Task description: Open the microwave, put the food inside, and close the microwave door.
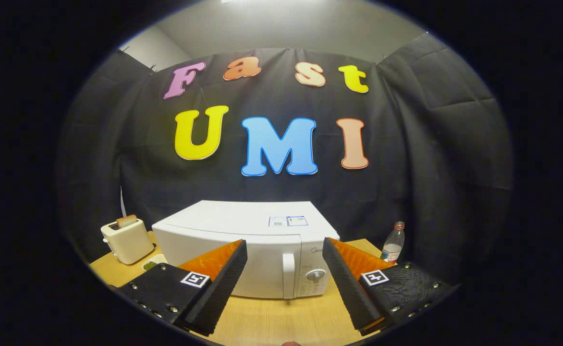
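A white microwave stands on the wooden table, door shut, with a vertical handle and a round knob on its right side. My gripper is open, held in front of the microwave and apart from it; the handle lies beyond the gap between the fingers. Nothing is between them. A small dish with greenish food sits on the table left of the microwave, partly hidden behind the left finger.
A white toaster with a slice of bread in it stands at the table's back left. A plastic water bottle with a red cap stands to the right of the microwave. Black cloth walls close the booth behind.
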The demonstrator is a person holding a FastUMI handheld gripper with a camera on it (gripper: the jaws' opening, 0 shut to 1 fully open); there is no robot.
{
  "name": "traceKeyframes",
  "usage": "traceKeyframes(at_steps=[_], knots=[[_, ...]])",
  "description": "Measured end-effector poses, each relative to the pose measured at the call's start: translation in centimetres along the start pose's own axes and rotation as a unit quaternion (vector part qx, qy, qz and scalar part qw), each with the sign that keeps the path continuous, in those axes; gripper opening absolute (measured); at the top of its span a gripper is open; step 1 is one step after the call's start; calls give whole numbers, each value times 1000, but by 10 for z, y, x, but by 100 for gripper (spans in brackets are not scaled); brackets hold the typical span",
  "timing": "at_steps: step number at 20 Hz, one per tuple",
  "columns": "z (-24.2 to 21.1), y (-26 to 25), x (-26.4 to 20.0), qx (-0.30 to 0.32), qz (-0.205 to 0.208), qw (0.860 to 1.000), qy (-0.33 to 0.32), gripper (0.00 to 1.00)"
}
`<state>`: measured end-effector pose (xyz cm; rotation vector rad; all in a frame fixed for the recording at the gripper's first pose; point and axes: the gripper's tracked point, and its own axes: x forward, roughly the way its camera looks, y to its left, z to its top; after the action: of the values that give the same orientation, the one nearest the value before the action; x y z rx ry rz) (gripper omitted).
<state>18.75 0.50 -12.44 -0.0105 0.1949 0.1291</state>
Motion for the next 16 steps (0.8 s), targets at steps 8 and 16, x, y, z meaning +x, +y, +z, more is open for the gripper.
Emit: traceKeyframes(at_steps=[8,16], knots=[[-68,-6,65,11,4,997,76,95],[-115,-2,104,30,1,991,130,43]])
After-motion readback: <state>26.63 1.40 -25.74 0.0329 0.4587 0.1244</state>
